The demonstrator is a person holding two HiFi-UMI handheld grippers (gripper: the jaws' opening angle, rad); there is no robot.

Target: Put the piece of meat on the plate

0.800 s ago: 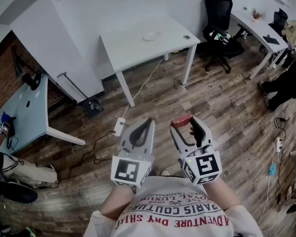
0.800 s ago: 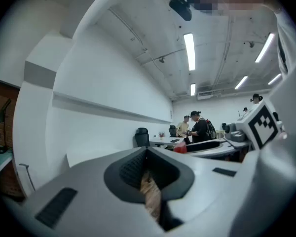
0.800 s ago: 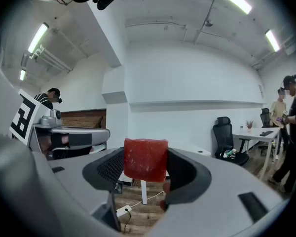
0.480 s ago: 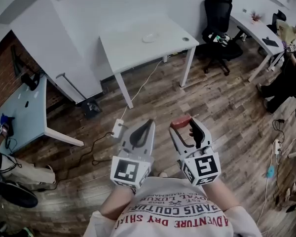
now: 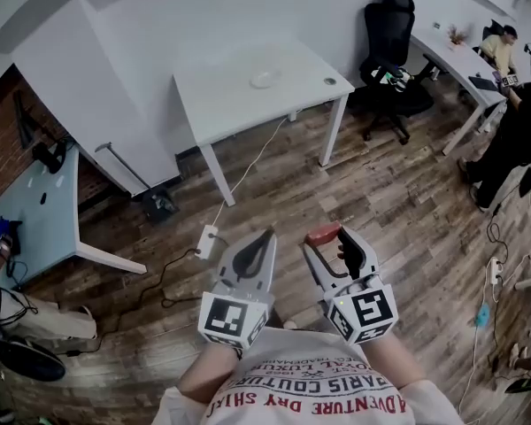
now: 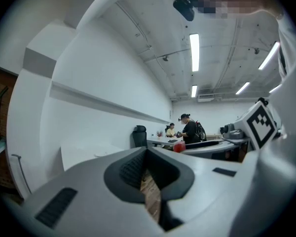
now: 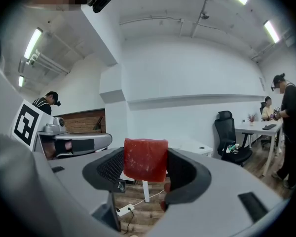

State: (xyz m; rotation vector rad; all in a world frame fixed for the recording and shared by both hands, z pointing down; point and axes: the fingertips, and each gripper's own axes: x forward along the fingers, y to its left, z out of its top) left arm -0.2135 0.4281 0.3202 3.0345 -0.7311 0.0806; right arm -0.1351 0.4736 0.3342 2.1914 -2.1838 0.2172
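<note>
A red block of meat (image 7: 145, 159) sits clamped between the jaws of my right gripper (image 7: 145, 169); in the head view the meat (image 5: 323, 235) shows at the tip of that gripper (image 5: 329, 240), held level over the wooden floor. My left gripper (image 5: 258, 242) is beside it, jaws together with nothing between them, as the left gripper view (image 6: 149, 169) confirms. A white plate (image 5: 265, 80) lies on the white table (image 5: 221, 96) far ahead, well away from both grippers.
A black office chair (image 5: 391, 34) stands right of the table. A small dark disc (image 5: 330, 81) lies near the table's right corner. A power strip (image 5: 205, 240) and cables lie on the floor ahead. People work at a desk (image 5: 456, 56) at the far right. A blue-grey table (image 5: 44, 211) is at the left.
The head view has shifted: table and chair sit slightly lower and nearer in frame. Both grippers keep their pose, the meat still clamped in the right one.
</note>
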